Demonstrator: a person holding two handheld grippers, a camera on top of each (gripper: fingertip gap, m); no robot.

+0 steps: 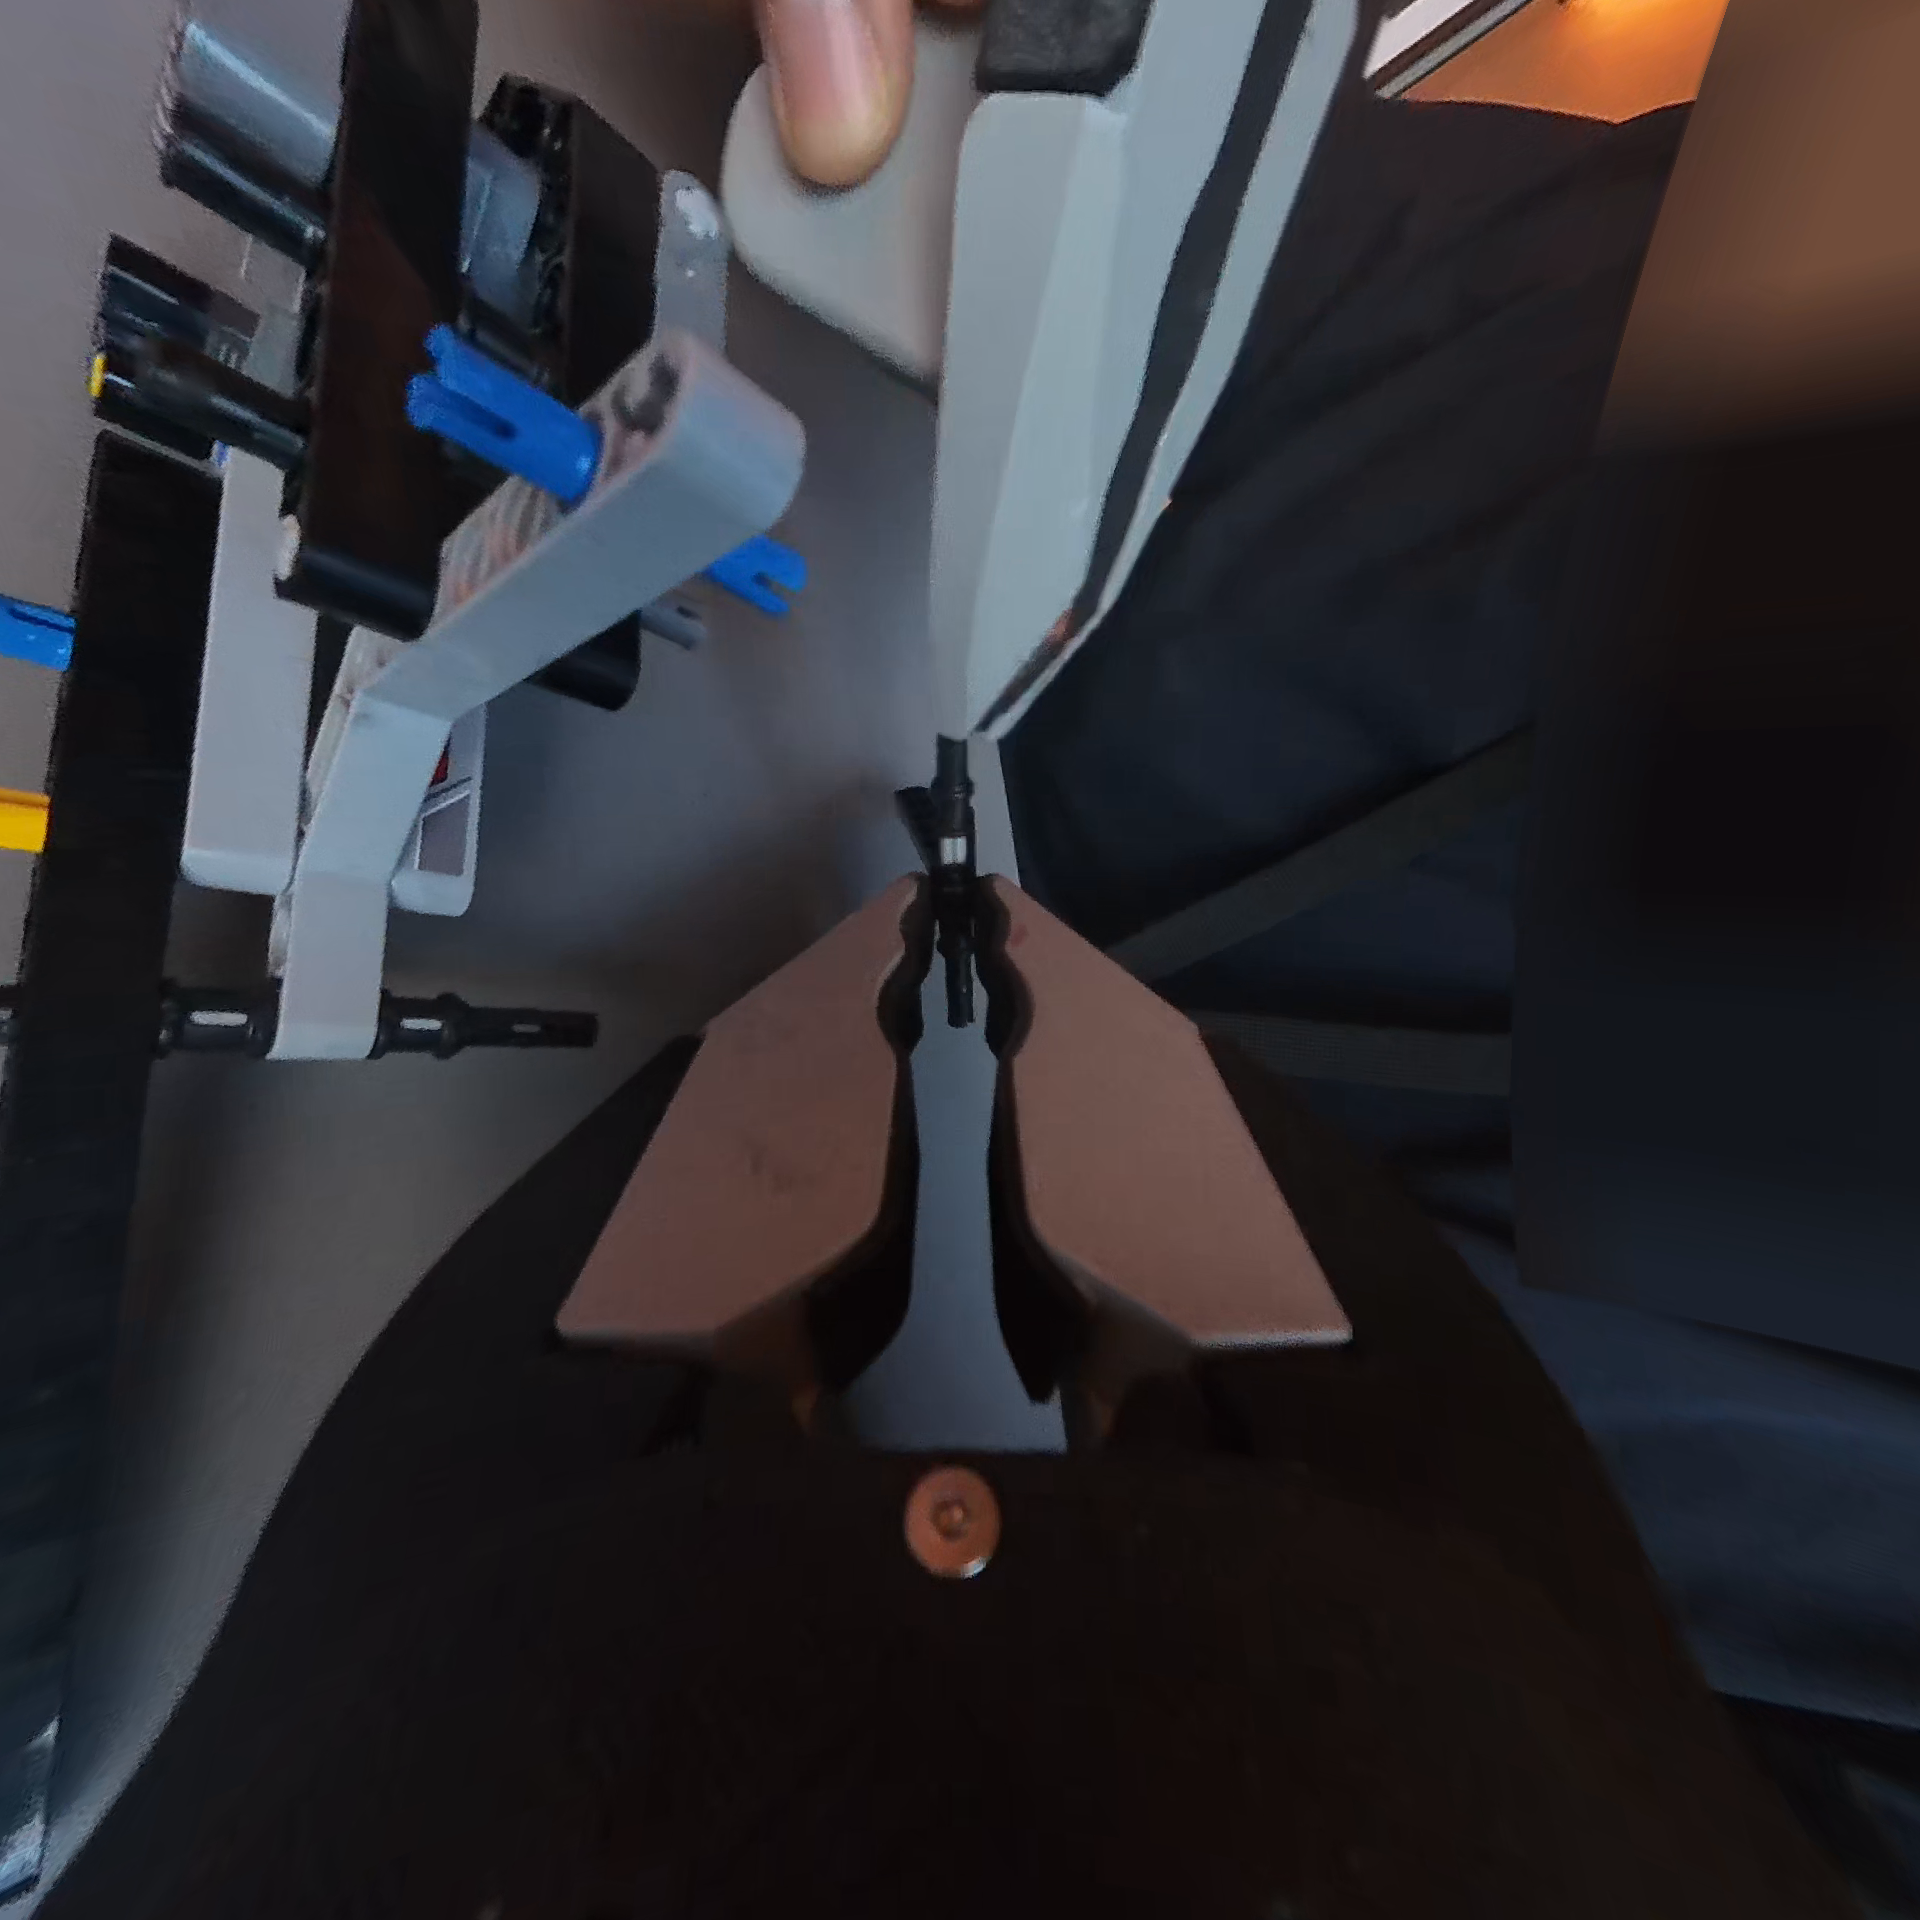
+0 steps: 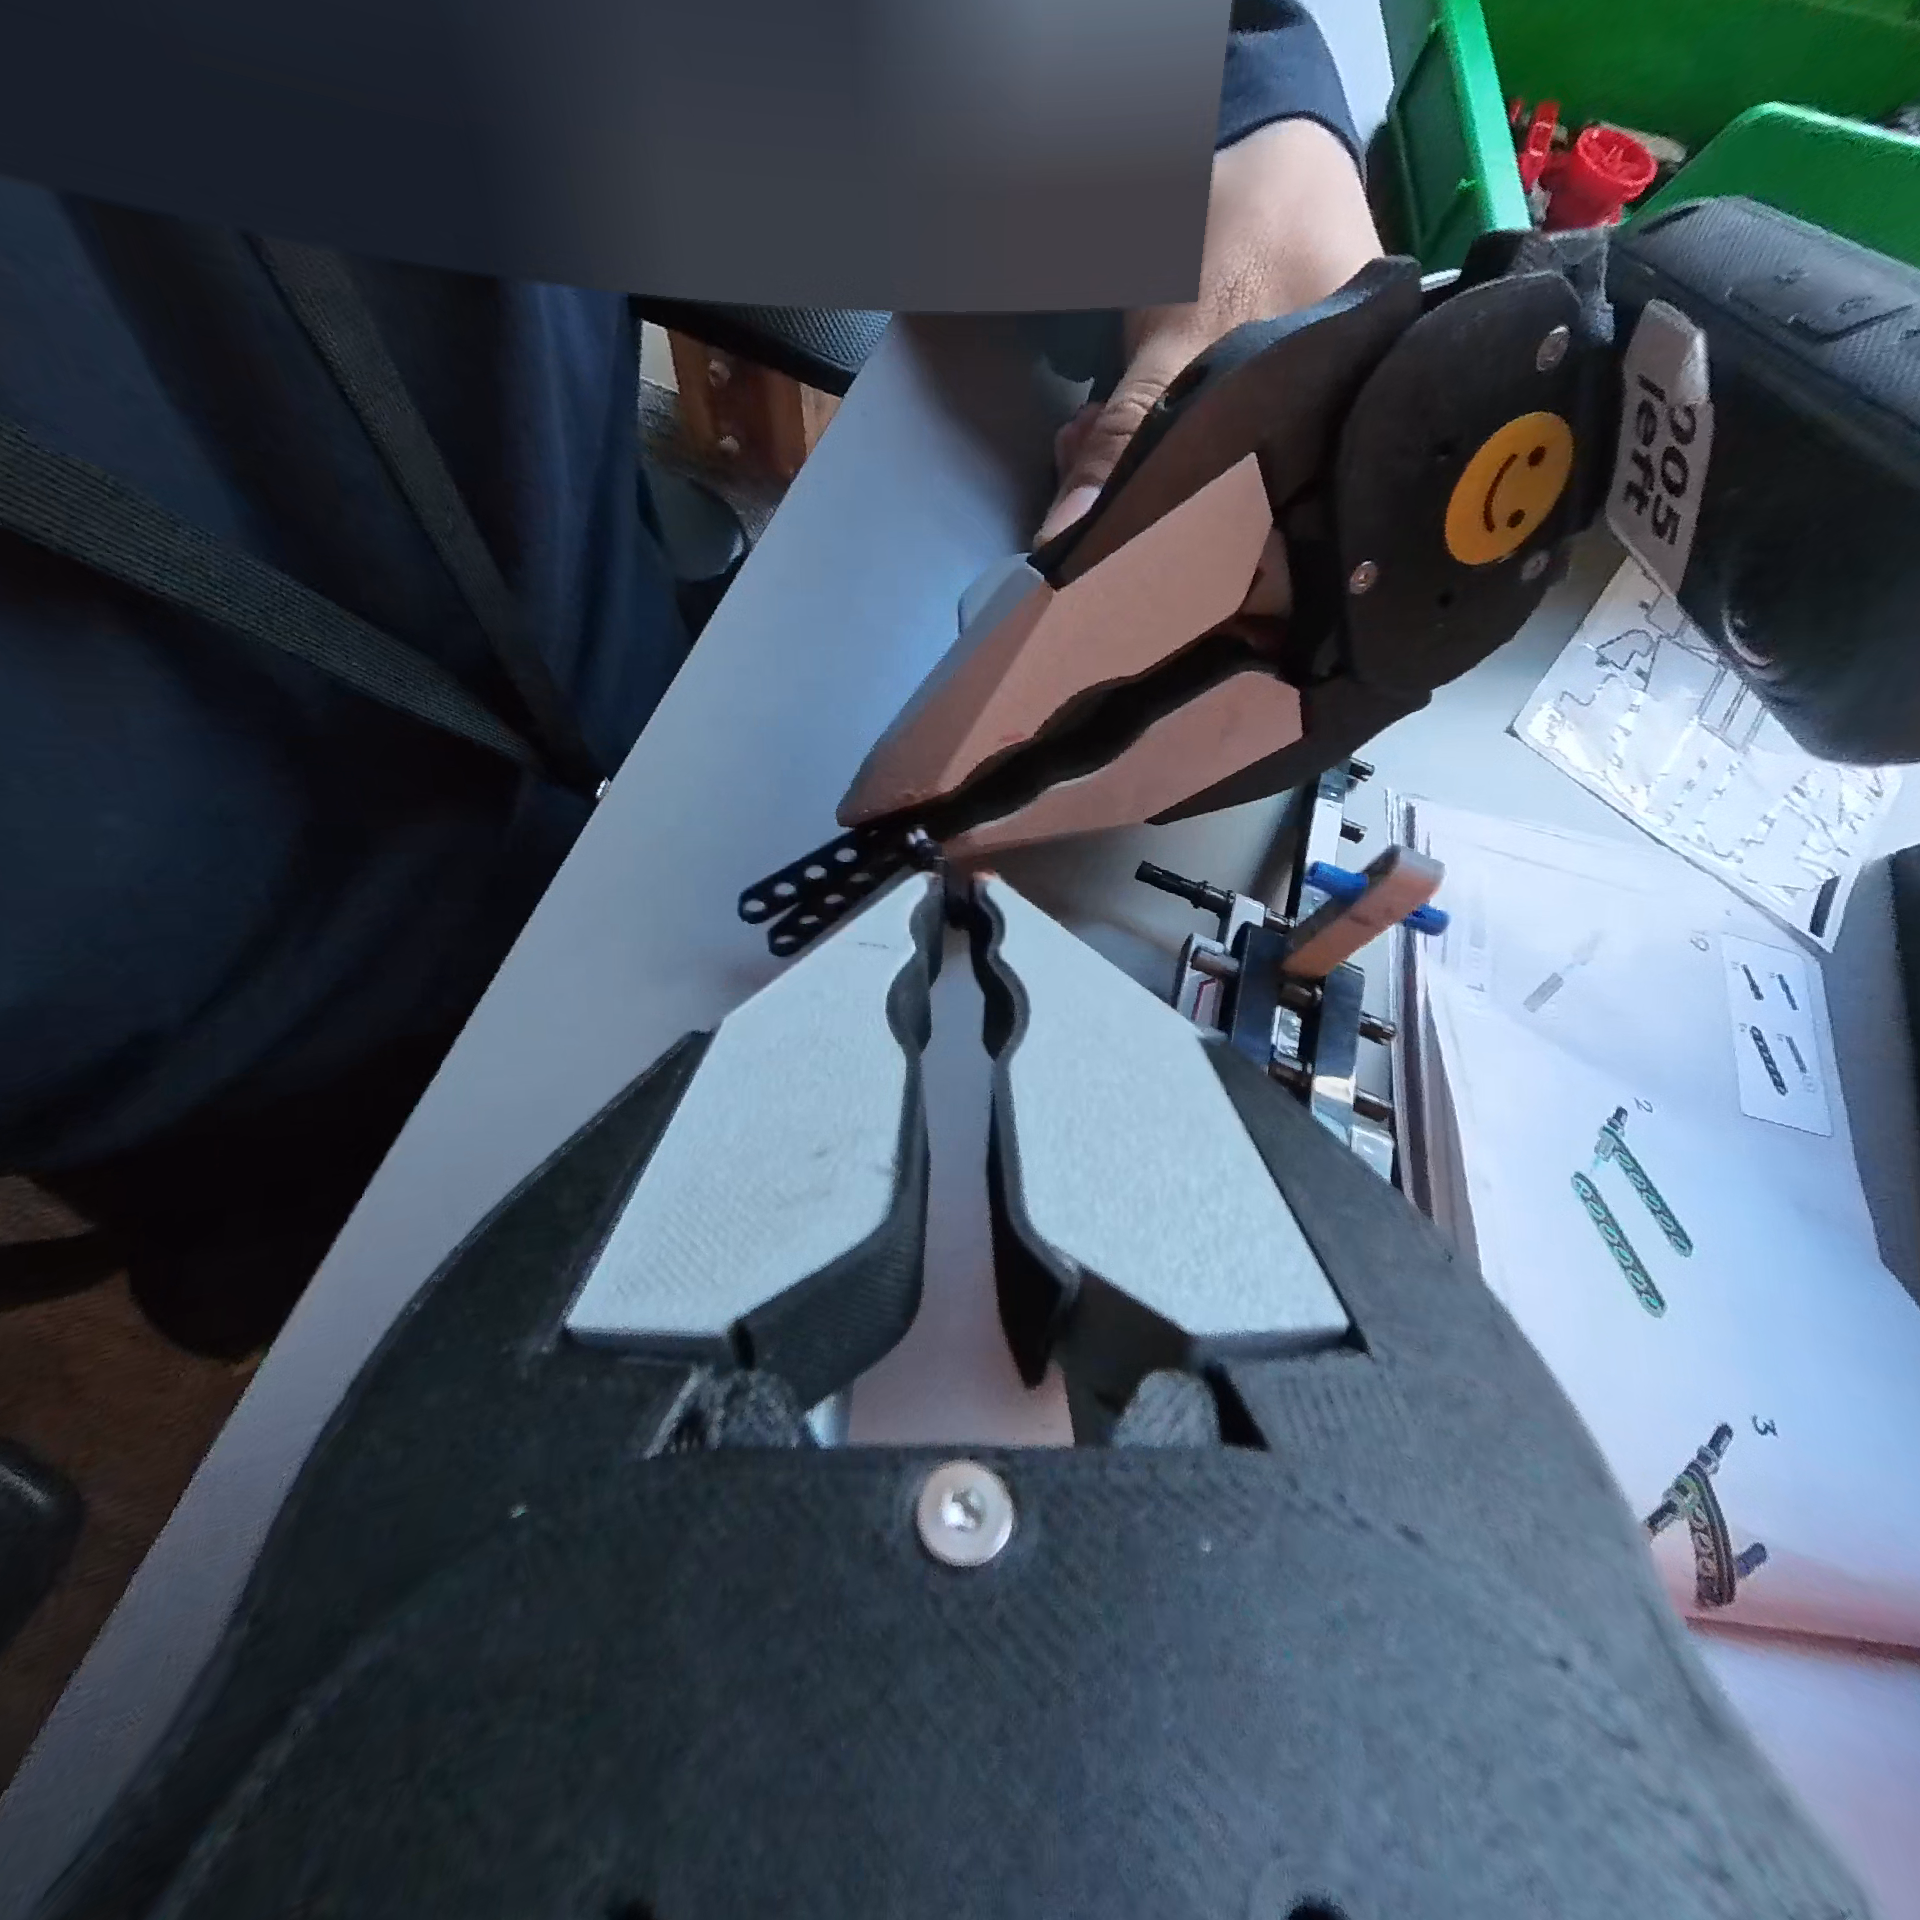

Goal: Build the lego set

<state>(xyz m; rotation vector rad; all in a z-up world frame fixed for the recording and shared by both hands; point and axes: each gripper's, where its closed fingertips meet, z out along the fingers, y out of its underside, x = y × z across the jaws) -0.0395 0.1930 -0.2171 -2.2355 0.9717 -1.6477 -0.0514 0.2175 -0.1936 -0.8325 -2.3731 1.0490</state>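
Note:
My left gripper (image 1: 951,894), with copper pads, is shut on a small black pin (image 1: 951,935) that points straight ahead. In the right wrist view the left gripper (image 2: 904,826) comes in from the upper right, and two thin black holed beams (image 2: 810,899) stick out past its tips, joined at the pin (image 2: 925,847). My right gripper (image 2: 961,894), with grey pads, meets it tip to tip and is closed on the pin's other end. It reaches down from the top in the left wrist view (image 1: 951,732). Both hold the piece just above the grey table (image 2: 831,623).
The part-built model of black, grey and blue parts (image 1: 416,623) stands close to the left; it also shows in the right wrist view (image 2: 1299,966). An open instruction booklet (image 2: 1621,1195) lies to the right. Green bins (image 2: 1455,125) with red parts stand behind. The table edge (image 2: 665,790) and a seated person are near. The grippers are tip to tip, or close to it.

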